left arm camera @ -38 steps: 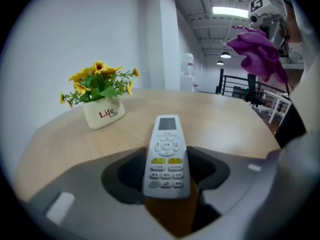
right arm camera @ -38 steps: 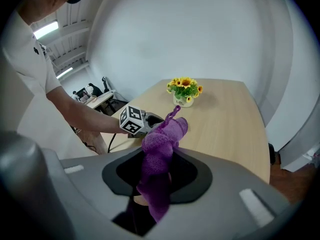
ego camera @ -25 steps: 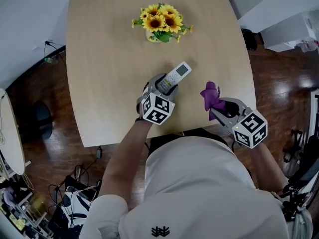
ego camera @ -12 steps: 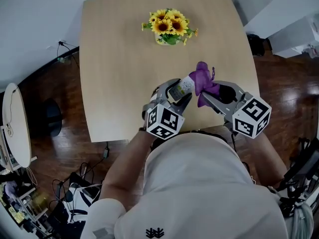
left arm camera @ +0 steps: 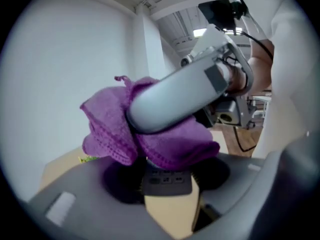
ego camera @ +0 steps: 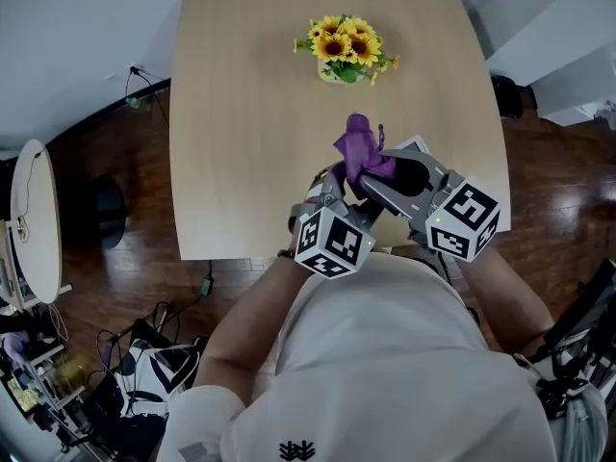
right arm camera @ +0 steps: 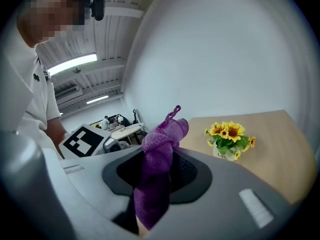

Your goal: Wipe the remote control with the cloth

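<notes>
My left gripper (ego camera: 337,183) is shut on the remote control (left arm camera: 167,204) and holds it lifted above the table's near edge. In the left gripper view the remote's dark end sticks out between the jaws, under the purple cloth (left arm camera: 150,134). That cloth (ego camera: 358,150) is bunched in my right gripper (ego camera: 380,176), which is shut on it and reaches in from the right. A right gripper finger (left arm camera: 180,99) lies across the cloth and presses it onto the remote. In the head view the cloth hides the remote. The right gripper view shows the cloth (right arm camera: 160,179) standing up between the jaws (right arm camera: 157,174).
A pot of sunflowers (ego camera: 345,54) stands at the far middle of the wooden table (ego camera: 241,114). A small round table (ego camera: 34,219) is at the left. Cables and bags (ego camera: 144,373) lie on the dark floor at the lower left.
Both grippers have risen and come together. The right gripper has carried the cloth leftward onto the remote, which the left gripper has lifted off the table.
</notes>
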